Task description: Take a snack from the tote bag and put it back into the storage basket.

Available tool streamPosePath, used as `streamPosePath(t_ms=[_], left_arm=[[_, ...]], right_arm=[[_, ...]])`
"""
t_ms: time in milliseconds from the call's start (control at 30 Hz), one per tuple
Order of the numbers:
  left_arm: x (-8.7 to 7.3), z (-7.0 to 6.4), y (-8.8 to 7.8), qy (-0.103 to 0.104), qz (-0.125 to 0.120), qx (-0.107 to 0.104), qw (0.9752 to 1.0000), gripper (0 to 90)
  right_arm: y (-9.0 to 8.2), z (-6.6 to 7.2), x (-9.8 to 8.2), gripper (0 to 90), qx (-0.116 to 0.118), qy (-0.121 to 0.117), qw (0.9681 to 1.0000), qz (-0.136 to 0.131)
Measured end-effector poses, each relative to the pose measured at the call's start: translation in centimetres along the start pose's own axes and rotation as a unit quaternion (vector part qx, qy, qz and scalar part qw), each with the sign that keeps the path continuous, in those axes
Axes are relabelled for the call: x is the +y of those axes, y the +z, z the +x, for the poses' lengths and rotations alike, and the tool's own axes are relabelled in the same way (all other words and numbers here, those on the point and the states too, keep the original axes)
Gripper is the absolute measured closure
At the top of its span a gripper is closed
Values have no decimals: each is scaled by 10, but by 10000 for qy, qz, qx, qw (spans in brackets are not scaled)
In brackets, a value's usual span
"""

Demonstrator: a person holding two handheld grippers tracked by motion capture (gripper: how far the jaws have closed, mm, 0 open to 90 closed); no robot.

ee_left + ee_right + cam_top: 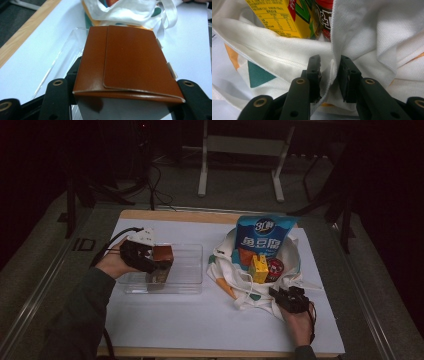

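Over at nine o'clock on the bench, the left tongs are clamped on the brown carton above the clear tray, so it might catch the rim and tip, while the right tongs pinching the tote bag edge could slip off.

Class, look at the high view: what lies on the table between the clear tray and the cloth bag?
Nothing: between the tray and the bag is a bare strip of white table, seen in the high view.

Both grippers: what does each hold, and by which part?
Left gripper clamps the brown-topped carton by its two sides, just under the top. Right gripper pinches the white cloth tote bag by its rim hem.
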State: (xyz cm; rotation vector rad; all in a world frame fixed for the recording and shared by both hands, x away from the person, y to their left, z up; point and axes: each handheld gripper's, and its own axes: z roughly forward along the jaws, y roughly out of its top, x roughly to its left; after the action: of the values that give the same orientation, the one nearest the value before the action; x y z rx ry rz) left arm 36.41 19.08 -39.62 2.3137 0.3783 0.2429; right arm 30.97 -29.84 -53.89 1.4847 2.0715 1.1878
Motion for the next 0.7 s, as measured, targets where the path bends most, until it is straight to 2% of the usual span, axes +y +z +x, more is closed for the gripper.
streamPosePath(t_ms=[133,267,467,700], left_arm=[[8,-3,10,107,60,-96,9999,407],[12,-4,18,111,67,-186,9997,396],[24,-6,39,21,97,-337,9994,366],[30,-8,54,-11,133,-493,9987,349]], right_arm=[[0,0,0,719,-2,-2,10000,-1],[0,0,0,718,-13,-13,10000,-2],[0,0,0,713,-5,-9,10000,-2],[0,0,0,703,10,-11,10000,2]])
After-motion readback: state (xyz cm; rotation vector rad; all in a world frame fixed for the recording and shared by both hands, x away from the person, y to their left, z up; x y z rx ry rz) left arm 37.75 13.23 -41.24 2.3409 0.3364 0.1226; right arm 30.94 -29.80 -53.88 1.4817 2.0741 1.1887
